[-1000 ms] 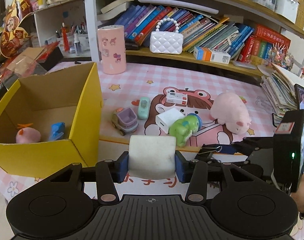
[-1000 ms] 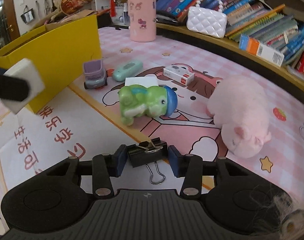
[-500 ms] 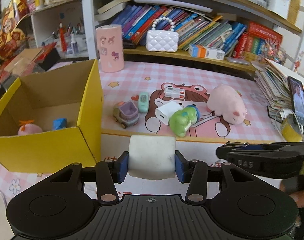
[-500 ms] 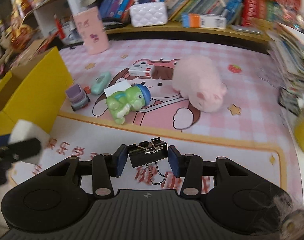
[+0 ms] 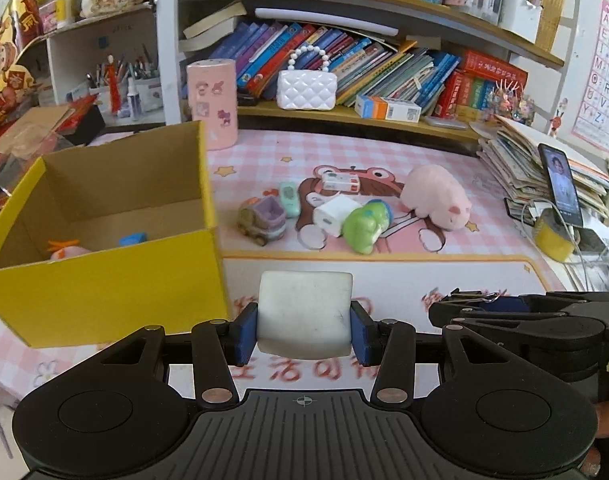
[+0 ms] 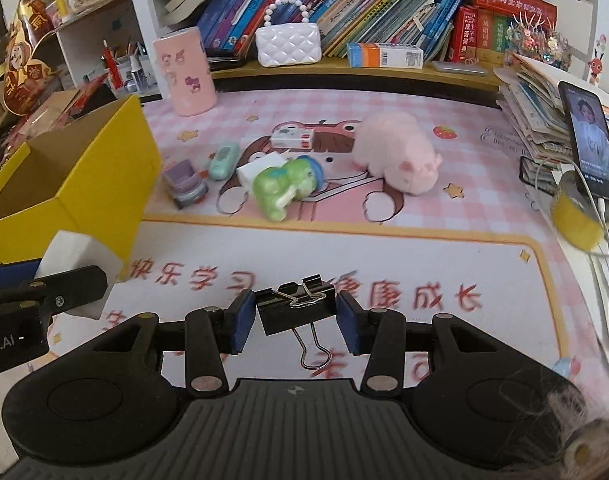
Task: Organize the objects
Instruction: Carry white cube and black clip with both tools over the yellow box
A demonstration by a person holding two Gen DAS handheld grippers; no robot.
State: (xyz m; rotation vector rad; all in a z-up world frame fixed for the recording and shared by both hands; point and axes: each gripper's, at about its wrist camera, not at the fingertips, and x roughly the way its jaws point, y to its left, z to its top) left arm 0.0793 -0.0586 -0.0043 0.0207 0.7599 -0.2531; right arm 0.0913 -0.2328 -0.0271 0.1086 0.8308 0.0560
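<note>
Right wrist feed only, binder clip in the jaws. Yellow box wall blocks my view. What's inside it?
Observer: Two things on the floor of the yellow box, near its front wall: a pink toy with an orange top and a small blue item.
Operator: Left grip on the white block centred?
Observer: Yes. The white block sits squarely between both pads of the left gripper.
Operator: Space left inside?
Observer: The back of the floor shows bare cardboard.

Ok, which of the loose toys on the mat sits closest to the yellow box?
The purple toy car, just right of the yellow box; the green dinosaur and pink plush pig lie farther right.
</note>
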